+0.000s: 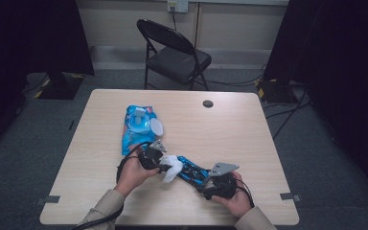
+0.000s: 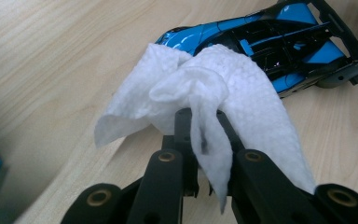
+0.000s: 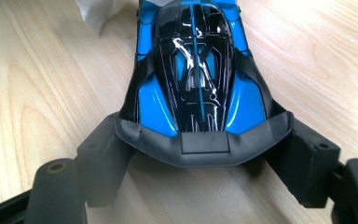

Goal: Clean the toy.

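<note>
A blue and black toy car (image 1: 191, 171) lies on the wooden table (image 1: 239, 139) near its front edge. My right gripper (image 1: 207, 182) is shut on the car's rear; in the right gripper view the jaws clamp both sides of the grey rear wing of the car (image 3: 196, 60), with the right gripper (image 3: 203, 147) wide. My left gripper (image 1: 166, 167) is shut on a white wipe (image 1: 173, 168). In the left gripper view the crumpled wipe (image 2: 223, 88) hangs from the left gripper (image 2: 203, 119) and drapes over the nose of the car (image 2: 284, 42). A corner of the wipe (image 3: 98, 11) lies at the car's front.
A blue pack of wipes (image 1: 136, 129) with its white lid flipped open lies left of centre, just beyond my left hand. A small dark cable hole (image 1: 208, 103) sits near the table's far edge. A black folding chair (image 1: 175, 55) stands behind the table.
</note>
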`<action>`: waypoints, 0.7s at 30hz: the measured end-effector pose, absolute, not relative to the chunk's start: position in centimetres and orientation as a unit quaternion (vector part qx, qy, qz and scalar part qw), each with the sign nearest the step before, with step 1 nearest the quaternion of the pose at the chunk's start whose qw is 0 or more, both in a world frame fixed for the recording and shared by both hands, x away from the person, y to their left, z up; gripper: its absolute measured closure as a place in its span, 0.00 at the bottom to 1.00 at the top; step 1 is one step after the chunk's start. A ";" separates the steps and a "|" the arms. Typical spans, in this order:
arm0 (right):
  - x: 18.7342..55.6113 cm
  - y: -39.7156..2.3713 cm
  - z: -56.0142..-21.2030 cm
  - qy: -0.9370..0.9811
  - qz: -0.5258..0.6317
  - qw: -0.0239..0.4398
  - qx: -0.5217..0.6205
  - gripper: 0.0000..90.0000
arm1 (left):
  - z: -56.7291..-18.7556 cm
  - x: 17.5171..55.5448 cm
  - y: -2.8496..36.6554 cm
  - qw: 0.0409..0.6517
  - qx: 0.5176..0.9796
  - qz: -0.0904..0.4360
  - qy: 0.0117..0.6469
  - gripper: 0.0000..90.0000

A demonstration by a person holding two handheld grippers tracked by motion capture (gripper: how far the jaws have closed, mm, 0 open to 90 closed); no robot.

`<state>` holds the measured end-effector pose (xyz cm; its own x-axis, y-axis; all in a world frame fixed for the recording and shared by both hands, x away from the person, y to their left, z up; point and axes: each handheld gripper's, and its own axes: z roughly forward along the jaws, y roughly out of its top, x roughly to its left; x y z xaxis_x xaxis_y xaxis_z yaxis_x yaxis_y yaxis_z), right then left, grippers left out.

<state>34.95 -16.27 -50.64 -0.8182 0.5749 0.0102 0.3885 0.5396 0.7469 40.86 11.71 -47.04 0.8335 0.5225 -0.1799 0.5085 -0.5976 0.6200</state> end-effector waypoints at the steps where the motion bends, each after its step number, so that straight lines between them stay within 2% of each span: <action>1: 35.0 -16.3 -50.6 0.869 0.392 0.119 0.277 0.29 | -47.1 40.9 11.8 0.344 0.893 0.009 0.290 0.94; 21: 35.0 -16.3 -50.6 0.870 0.391 0.117 0.276 0.27 | -47.3 41.1 11.8 0.342 0.894 0.004 0.288 0.94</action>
<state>34.96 -16.27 -50.64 -0.8198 0.5725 0.0124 0.3899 0.5421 0.7444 41.07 11.81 -47.31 0.8338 0.5184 -0.1900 0.5129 -0.6001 0.6138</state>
